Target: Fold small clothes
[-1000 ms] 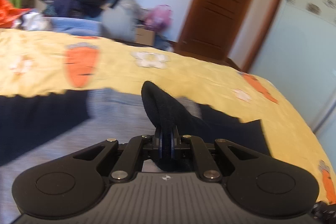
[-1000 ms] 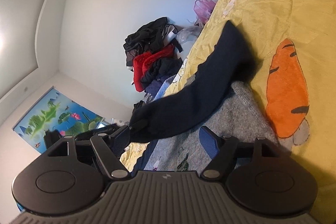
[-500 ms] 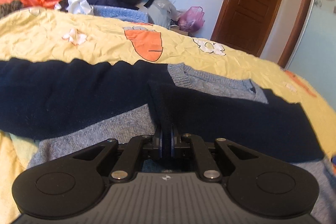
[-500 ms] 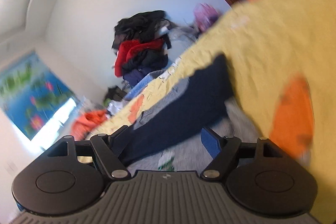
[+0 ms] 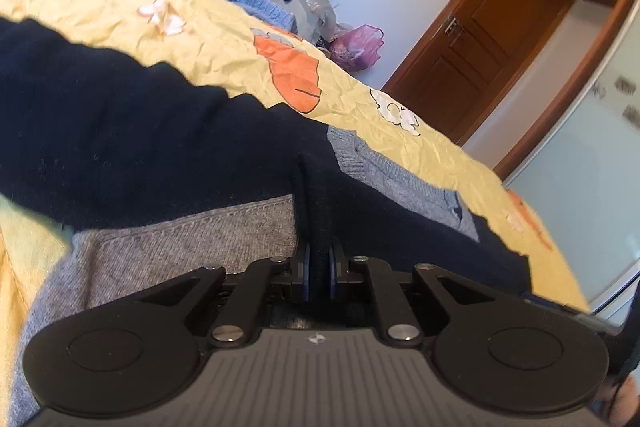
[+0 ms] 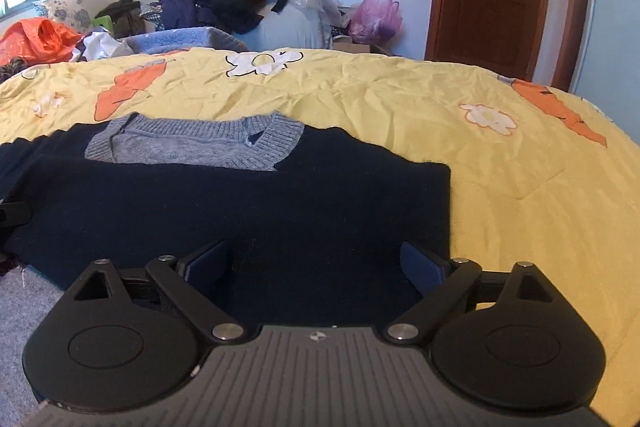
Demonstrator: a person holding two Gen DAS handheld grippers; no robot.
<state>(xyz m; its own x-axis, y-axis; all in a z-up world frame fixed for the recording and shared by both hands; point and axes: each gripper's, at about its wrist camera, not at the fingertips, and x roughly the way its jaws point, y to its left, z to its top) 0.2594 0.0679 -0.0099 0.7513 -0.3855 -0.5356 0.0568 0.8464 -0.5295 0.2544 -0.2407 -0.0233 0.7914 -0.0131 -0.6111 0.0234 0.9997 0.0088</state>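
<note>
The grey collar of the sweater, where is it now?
In the right wrist view the grey collar lies flat at the far edge of the sweater, left of centre, on the yellow bedspread, below a white flower print.

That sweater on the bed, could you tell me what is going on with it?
A person is folding a grey knit sweater with navy sleeves on the yellow carrot-print bedspread. The left gripper pinches a fold of navy sleeve, its jaws starting to ease open. The right gripper is opening wide above the folded-in sleeve, holding nothing.
</note>
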